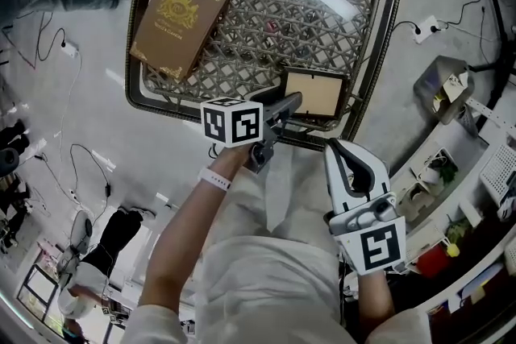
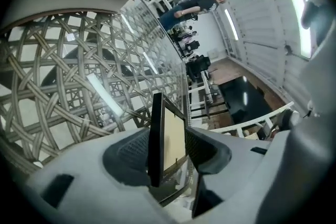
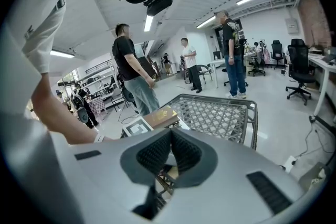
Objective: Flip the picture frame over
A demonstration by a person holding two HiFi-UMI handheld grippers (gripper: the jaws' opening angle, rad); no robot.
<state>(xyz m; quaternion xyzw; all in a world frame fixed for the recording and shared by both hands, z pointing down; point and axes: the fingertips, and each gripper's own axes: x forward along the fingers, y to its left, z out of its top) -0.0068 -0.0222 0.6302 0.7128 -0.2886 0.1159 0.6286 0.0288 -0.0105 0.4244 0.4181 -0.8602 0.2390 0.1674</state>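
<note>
The picture frame (image 1: 316,93), dark-edged with its tan face up, lies at the near right corner of the woven glass-topped table (image 1: 135,89). My left gripper (image 1: 290,105) reaches its left edge. In the left gripper view the frame (image 2: 172,136) stands edge-on between the wide jaws of that gripper (image 2: 168,153). The left pad lies against its dark edge and a gap shows at the right pad. My right gripper (image 1: 339,149) hangs back over my lap, short of the table. Seen from its own camera, the right gripper (image 3: 170,136) has its pads together on nothing.
A brown book with gold print (image 1: 179,22) lies at the table's far left; it shows too in the right gripper view (image 3: 163,114). Cables and a power strip (image 1: 425,29) lie on the floor. Shelving (image 1: 451,165) stands to the right. Several people (image 3: 131,73) stand beyond the table.
</note>
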